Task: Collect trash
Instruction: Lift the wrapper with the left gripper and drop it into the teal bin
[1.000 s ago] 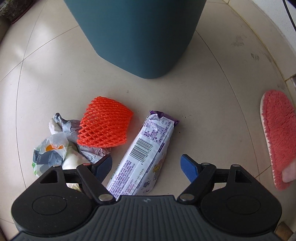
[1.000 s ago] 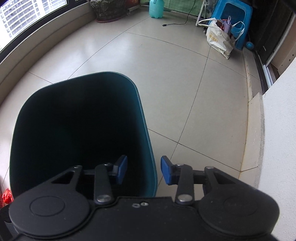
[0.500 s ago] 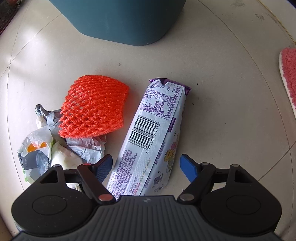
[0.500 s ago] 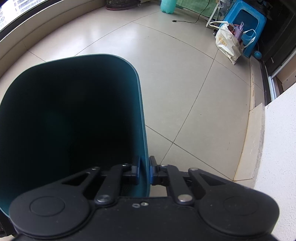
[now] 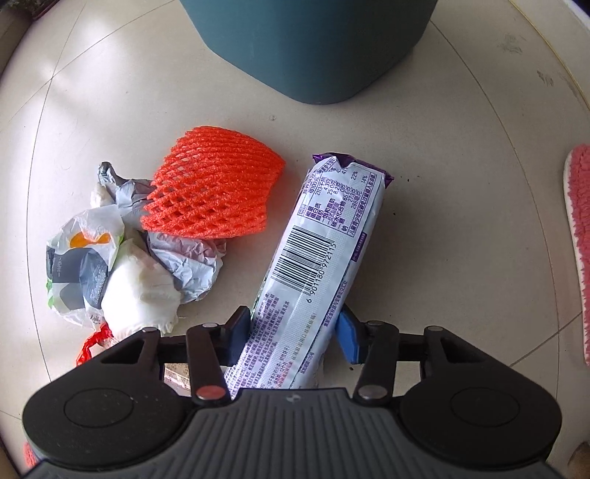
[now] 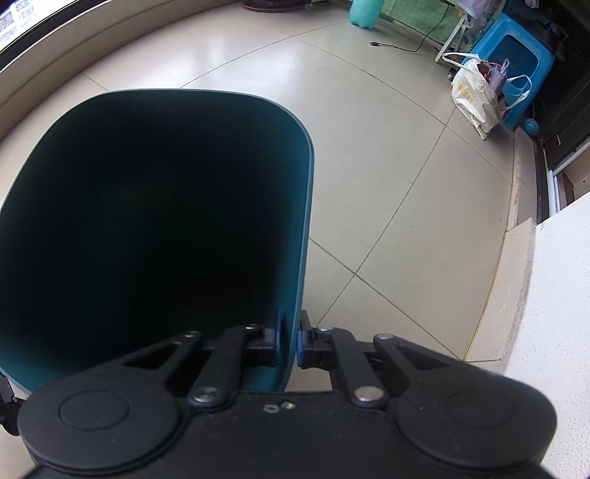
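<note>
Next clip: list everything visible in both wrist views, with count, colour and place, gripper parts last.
Trash bin: 1, dark teal, on the floor, rim pinched by the right hand-held gripper.
Snack packet: 1, white and purple with barcode, on the floor, near end between the left fingers.
Foam fruit net: 1, orange-red, left of the packet.
Crumpled bags and tissue: one pile, white, grey, some orange, left of the net.
Slipper: 1, pink, right edge.
Stool: 1, blue, far right.
Cloth bag: 1, cream, against the stool.
Bottle: 1, turquoise, far end.
Left hand-held gripper: black, blue pads, closed around the packet.
Right hand-held gripper: black, blue pads, shut on the bin wall.
</note>
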Action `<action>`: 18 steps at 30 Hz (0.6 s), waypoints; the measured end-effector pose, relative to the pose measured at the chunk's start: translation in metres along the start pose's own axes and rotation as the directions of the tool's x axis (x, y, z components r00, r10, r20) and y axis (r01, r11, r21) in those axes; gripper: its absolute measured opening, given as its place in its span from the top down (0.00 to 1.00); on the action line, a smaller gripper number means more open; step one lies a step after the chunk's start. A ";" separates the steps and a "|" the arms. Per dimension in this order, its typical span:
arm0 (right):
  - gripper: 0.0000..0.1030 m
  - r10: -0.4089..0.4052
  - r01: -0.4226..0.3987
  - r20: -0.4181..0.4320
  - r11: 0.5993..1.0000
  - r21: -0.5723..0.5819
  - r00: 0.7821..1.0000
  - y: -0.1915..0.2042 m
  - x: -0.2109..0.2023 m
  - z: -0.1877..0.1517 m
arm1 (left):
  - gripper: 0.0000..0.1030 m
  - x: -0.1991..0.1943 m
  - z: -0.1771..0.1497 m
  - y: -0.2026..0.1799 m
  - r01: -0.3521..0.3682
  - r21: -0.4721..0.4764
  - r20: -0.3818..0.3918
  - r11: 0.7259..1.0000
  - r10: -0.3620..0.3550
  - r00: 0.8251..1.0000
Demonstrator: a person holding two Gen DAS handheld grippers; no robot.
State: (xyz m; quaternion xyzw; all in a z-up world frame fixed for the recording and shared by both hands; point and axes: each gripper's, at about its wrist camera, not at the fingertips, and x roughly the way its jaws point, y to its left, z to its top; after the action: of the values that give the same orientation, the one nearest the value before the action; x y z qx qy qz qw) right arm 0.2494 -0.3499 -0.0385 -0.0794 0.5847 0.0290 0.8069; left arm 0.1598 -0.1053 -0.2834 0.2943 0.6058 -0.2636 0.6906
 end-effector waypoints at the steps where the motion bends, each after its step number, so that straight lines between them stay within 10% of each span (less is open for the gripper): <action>1: 0.94 0.009 -0.009 0.001 1.000 -0.001 1.000 0.002 -0.002 -0.003 | 0.53 -0.007 -0.003 0.003 0.003 -0.018 0.001 1.000 -0.003 1.000; 18: 0.91 0.035 -0.034 0.010 0.999 -0.028 0.999 0.008 -0.023 -0.055 | 0.53 -0.220 0.006 0.033 0.029 -0.246 0.210 0.969 0.024 0.977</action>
State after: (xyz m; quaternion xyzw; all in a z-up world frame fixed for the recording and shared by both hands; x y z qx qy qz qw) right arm 0.1896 -0.3497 -0.0343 -0.0805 0.5814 0.0515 0.8080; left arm 0.1594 -0.0854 -0.0617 0.1753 0.5576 -0.2164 0.7820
